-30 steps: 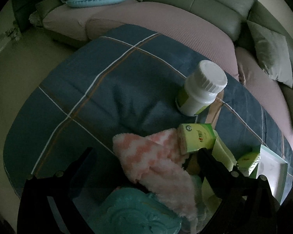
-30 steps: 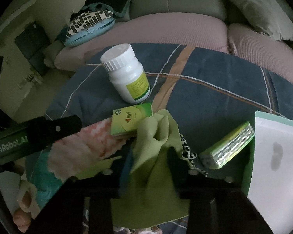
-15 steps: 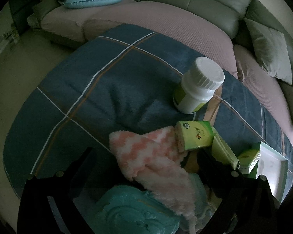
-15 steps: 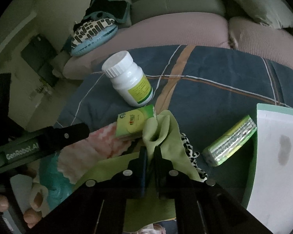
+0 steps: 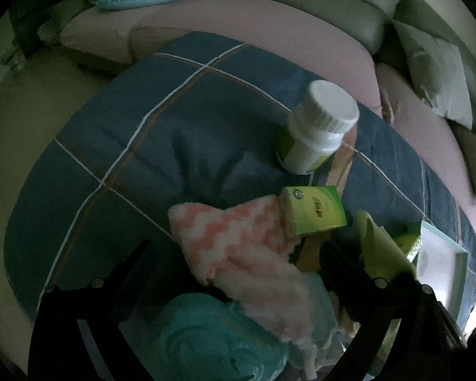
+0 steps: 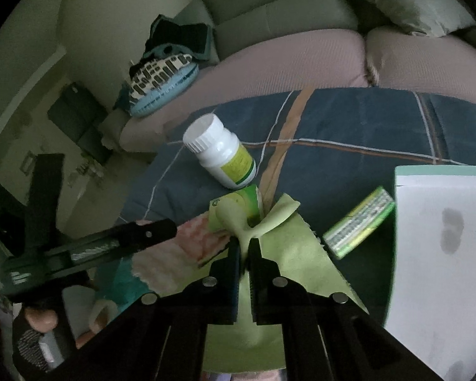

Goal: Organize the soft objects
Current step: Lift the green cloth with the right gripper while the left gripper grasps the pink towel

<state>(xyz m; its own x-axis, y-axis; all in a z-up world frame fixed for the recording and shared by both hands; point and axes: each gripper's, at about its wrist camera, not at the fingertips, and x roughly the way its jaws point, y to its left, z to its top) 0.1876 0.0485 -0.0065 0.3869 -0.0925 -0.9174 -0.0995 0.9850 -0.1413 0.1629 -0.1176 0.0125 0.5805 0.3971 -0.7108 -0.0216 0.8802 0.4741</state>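
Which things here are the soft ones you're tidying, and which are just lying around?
Soft things for the job:
green cloth, pinched in the right tool
pink-and-white fluffy cloth
teal cloth

Just lying about:
white pill bottle
green box
green-edged packet
white tray

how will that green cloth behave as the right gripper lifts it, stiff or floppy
Probably floppy: the green cloth bunches into a thin fold where the right gripper pinches it, and the rest drapes loosely. It likely weighs little. Its top edge lies against the small green box, so lifting might nudge that box.
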